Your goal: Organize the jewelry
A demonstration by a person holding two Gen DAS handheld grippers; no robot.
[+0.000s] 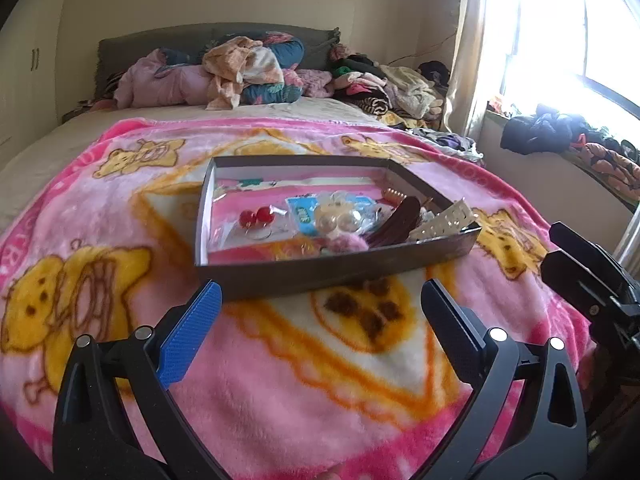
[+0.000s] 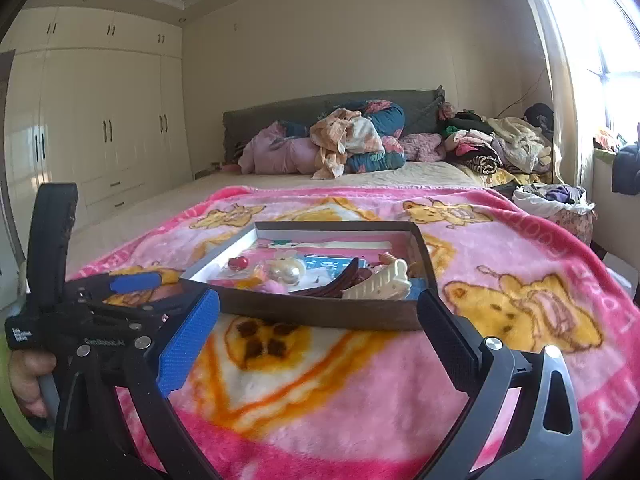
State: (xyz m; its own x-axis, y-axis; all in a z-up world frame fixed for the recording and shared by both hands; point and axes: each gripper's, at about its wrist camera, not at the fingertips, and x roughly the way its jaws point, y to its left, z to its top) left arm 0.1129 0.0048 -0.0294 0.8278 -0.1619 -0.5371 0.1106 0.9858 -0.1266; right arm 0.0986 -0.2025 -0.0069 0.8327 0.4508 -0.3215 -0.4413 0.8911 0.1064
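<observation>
A shallow dark box (image 1: 320,276) is set on a pink blanket (image 1: 280,380) printed with yellow bears, spread over the near part of a bed (image 2: 260,196). The jewelry and hair pieces are kept inside the box: red bead earrings (image 1: 256,216), pearl earrings (image 1: 334,222), a dark brown hair clip (image 1: 394,222) and, in the right wrist view, a cream claw clip (image 2: 380,284).

The left gripper (image 1: 320,312) is held released, its jaws spread wide and empty, just short of the box's near wall. The right gripper (image 2: 318,320) is likewise spread and empty, near the same wall, beside the left one.

Bare blanket is left on every side of the box, widest to the left and in front. Heaped clothes (image 2: 360,140) are kept well away, at the headboard. A wardrobe (image 2: 100,120) closes the far left, a window (image 1: 568,32) the right.

"BA" can be read along the blanket's right edge; small white lettering on the left tool cannot be made out with certainty.
</observation>
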